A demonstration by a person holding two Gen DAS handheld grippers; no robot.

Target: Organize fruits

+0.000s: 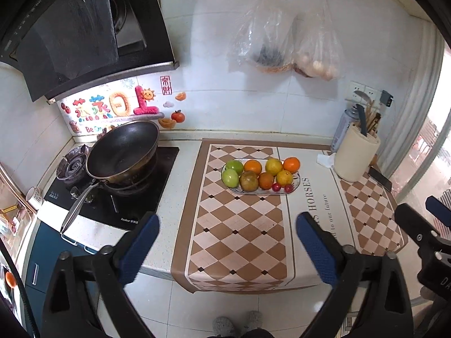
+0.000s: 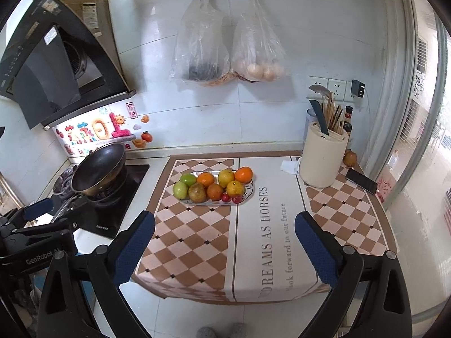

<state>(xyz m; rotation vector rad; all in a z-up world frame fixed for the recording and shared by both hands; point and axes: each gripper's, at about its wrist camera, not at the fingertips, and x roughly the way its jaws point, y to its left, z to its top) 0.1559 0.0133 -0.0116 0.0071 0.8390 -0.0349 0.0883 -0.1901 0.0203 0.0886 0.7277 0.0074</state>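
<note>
Left gripper and right gripper are both hovering well short of the surface, blue-padded fingers spread wide, gripping nothing. Green, orange and yellow round fruits are sitting piled on the oval patterned plate on the brown checkered mat.

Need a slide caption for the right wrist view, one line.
Open right gripper hovers before the checkered brown mat, facing an oval patterned plate of green, orange and yellow fruits.
</note>
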